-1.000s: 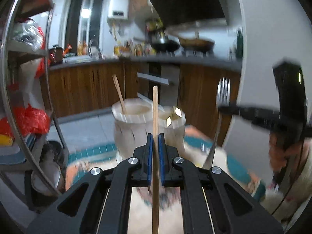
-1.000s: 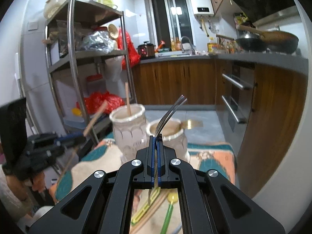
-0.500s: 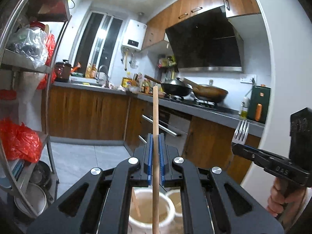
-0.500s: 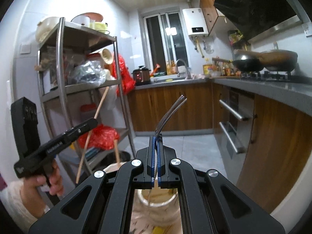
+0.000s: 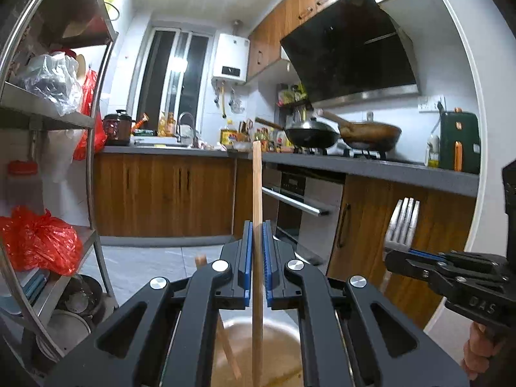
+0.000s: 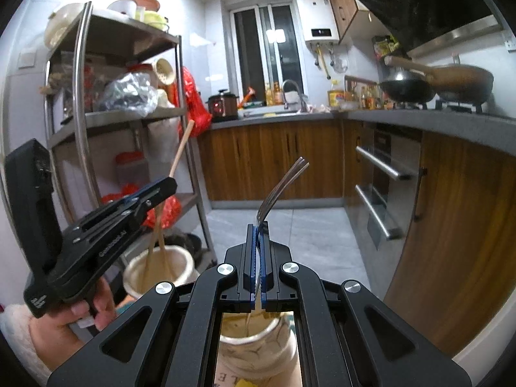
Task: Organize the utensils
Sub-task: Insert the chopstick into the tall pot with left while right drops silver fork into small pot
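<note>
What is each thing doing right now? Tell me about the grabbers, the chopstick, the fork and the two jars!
left gripper: shut on the chopstick.
chopstick: upright, lower end down in the left jar.
left jar: open, another stick already inside.
right gripper: shut on the fork.
fork: tines up, handle pointing down into the right jar.
right jar: open, standing under the fork.

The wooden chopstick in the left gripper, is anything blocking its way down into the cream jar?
Nothing visible blocks it. The wooden chopstick in the left gripper already reaches into the open cream ceramic jar. One other wooden stick leans inside, beside it and not across its path.
</note>
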Motion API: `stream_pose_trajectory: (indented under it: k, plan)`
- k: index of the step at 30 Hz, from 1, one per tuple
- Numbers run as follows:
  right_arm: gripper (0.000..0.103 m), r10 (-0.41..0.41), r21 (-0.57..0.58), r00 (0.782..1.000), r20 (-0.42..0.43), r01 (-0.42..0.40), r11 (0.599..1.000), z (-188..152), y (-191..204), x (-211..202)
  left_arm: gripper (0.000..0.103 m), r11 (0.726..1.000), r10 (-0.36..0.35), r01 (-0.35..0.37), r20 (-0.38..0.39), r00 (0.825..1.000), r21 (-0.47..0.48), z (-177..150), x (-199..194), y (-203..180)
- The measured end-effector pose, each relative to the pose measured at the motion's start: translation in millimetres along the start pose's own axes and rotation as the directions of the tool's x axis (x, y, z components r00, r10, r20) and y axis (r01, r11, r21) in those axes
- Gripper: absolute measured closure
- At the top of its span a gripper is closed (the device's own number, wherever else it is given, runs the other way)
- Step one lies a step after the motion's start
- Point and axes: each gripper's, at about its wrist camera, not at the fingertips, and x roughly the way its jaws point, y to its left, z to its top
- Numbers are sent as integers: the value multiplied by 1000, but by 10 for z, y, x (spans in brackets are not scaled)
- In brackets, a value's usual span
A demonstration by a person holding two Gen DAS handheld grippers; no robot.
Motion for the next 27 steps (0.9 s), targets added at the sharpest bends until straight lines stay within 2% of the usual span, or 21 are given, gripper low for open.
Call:
stream_pose_trajectory:
  k: [7,12,18,24,26,27]
  plan:
    - [100,7,5,997,-74,-6,1000,-196,-14,180,97,1000,2,2,-110,994,29,-214,-56,37]
    - [100,14,36,994,-112,-10,999,-268,-62,283,97,998,19,-7,-208,978,55,-337,20,81]
    - [100,6,20,993,-121,-4,1000,-266,-54,339,95,998,20,-8,-206,978,63,-324,-10,104]
    - [98,-7,15,993,-121,9,1000,-277,-52,338,84,999,17,-6,-192,981,54,-273,-116,136]
    - [93,-5,22,993,-122,8,1000,-277,-65,332,82,999,12,-3,-187,982,51,-242,-173,144]
    - [87,-3,26,993,-118,6,1000,-274,-74,320,80,999,13,-3,-187,982,52,-231,-195,141]
